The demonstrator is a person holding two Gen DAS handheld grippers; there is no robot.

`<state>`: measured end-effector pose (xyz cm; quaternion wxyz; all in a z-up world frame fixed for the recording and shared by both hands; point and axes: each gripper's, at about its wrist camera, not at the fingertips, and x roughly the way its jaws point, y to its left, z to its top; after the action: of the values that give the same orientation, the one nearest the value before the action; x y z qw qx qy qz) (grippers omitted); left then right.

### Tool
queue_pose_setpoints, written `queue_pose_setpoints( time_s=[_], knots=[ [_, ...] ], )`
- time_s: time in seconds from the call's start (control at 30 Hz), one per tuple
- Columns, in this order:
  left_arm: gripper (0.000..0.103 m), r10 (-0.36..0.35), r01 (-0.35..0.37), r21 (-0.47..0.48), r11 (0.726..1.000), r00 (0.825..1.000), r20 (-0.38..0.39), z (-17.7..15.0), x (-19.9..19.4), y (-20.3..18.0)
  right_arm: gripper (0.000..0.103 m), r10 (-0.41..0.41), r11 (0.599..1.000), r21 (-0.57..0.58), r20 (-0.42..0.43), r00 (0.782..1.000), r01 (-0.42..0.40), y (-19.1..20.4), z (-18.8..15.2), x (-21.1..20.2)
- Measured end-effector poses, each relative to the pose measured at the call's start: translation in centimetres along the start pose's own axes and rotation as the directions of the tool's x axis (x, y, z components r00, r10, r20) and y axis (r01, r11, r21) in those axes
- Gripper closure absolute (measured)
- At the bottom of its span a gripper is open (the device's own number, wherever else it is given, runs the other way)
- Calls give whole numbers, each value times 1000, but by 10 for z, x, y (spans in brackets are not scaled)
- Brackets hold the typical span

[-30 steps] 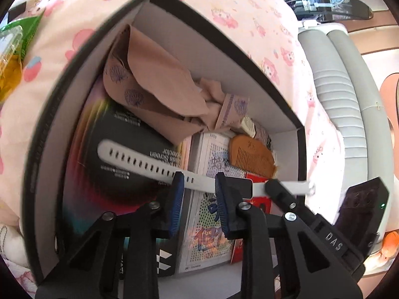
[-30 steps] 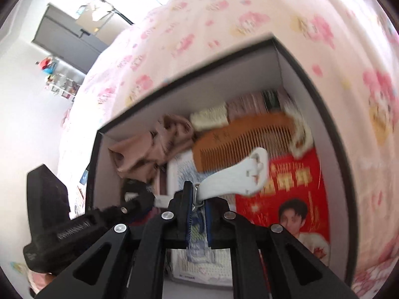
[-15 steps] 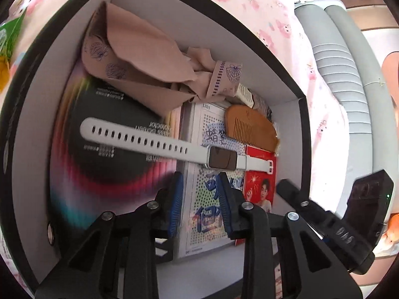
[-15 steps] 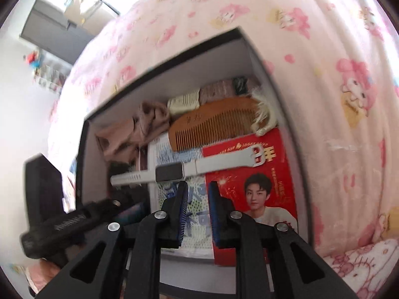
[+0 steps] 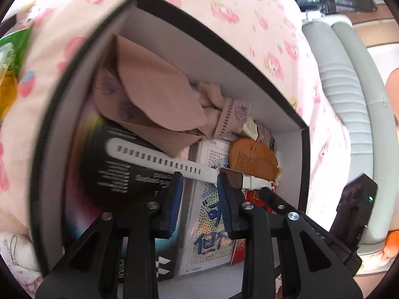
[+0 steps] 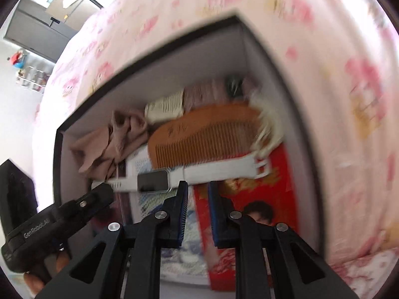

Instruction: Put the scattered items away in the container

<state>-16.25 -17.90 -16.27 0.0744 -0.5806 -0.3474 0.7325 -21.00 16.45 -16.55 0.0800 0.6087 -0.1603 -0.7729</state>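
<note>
A black-rimmed box with grey inner walls (image 5: 174, 42) (image 6: 159, 74) lies on a pink patterned bedspread. A white-strapped smartwatch (image 5: 159, 159) (image 6: 154, 180) lies flat inside it, across a black packet (image 5: 109, 174), a dotted booklet (image 5: 212, 214) and a red booklet (image 6: 249, 199). A wooden comb (image 5: 251, 157) (image 6: 202, 139) and a beige cloth (image 5: 149, 99) (image 6: 112, 144) lie behind it. My left gripper (image 5: 198, 177) is open and empty just in front of the watch. My right gripper (image 6: 197, 186) is open and empty just in front of the strap.
The pink bedspread (image 5: 224, 12) (image 6: 324, 74) surrounds the box. A green and yellow packet (image 5: 7, 74) lies at the far left. A grey ribbed bed frame (image 5: 349, 99) runs along the right. A grey cabinet (image 6: 37, 35) stands in the far room.
A second ago both grippers held the watch above the box. They let it go and it now lies inside; both grippers have drawn back slightly, empty.
</note>
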Motion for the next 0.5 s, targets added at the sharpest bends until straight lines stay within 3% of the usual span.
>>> queue_pose_setpoints(
  time_s=[0.1, 0.33, 0.4, 0.5],
  knots=[
    [75, -34, 33, -20, 999, 999, -7, 2, -8, 12, 84, 32, 999, -38, 28, 999, -31, 7, -8, -11],
    [70, -37, 37, -17, 999, 999, -40, 4, -18, 26, 84, 123, 991, -46, -70, 990, -126, 20, -27, 10],
    [70, -55, 55, -24, 998, 998, -6, 6, -31, 32, 84, 146, 987, -57, -96, 985, -151, 32, -35, 18],
    [70, -19, 19, 9, 1000, 999, 46, 6, -50, 36, 84, 153, 979, -114, -133, 979, -168, 56, -42, 30]
  ],
)
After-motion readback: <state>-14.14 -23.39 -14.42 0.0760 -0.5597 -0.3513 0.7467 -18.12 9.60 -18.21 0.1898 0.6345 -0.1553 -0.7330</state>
